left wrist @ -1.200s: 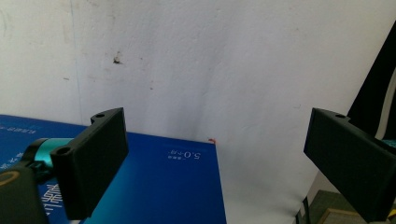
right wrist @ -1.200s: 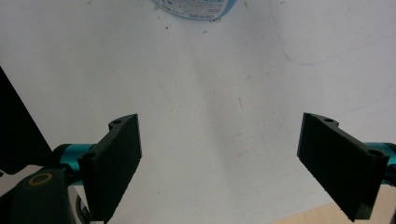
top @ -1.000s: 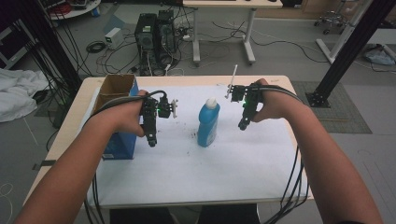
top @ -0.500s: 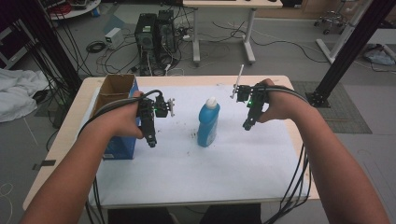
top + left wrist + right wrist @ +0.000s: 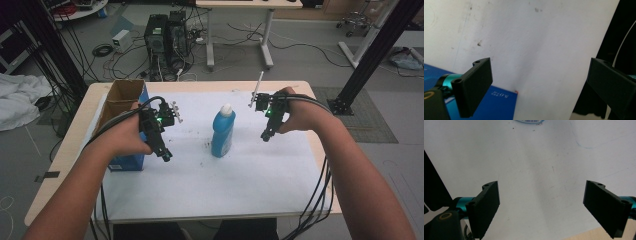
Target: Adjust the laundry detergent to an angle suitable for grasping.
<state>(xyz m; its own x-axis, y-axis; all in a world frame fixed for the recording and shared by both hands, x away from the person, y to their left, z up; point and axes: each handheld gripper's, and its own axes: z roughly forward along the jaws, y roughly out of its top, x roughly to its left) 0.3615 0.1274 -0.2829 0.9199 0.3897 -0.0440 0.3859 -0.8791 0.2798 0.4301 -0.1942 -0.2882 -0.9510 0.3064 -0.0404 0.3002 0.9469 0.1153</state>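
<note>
Between the wide-open left claw and right claw stands a blue bottle; cardboard box leftward.

The bottle stands on the sheet between the two tools, with the left gripper to its left and the right gripper to its right, both apart from it. The box stands just left of the left gripper, at the table edge.
</note>
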